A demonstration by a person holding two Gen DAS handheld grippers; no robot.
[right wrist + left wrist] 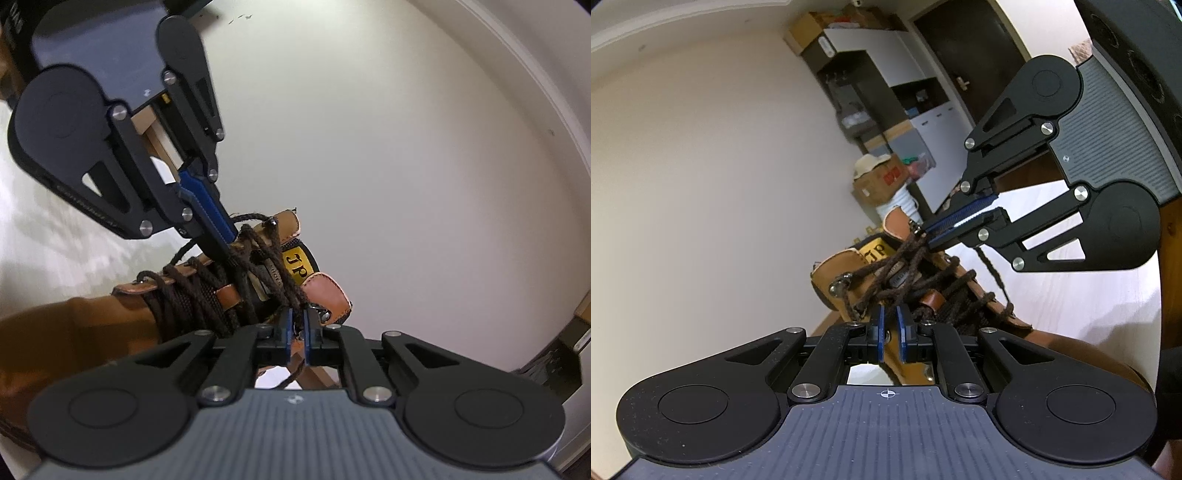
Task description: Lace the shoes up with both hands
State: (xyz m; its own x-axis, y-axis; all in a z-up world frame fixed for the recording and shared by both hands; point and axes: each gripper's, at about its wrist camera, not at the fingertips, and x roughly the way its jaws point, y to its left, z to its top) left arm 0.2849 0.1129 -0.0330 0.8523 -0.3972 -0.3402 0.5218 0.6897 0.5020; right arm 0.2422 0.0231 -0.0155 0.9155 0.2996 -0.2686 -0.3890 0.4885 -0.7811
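Closest to the lens: left gripper [890, 326], black linkage arms, blue ribbed pads held to a narrow slit. Noses in low among the lace crossings, probably to steady the work; cannot tell whether a strand is actually nipped. Just beyond, between both tools: tan leather boot [842, 269] on the pale table [1052, 295], with a padded collar, a yellow tongue label [873, 253] and small metal hooks [836, 286] at the ankle. Carries dark brown laces [897, 280], round and coarsely braided, criss-crossed up the front and loose near the top. Further right: right gripper [926, 235], reaching in at a slant to the upper hooks. Seems pinched nearly closed on one lace strand, likely to draw it taut toward the next hook.
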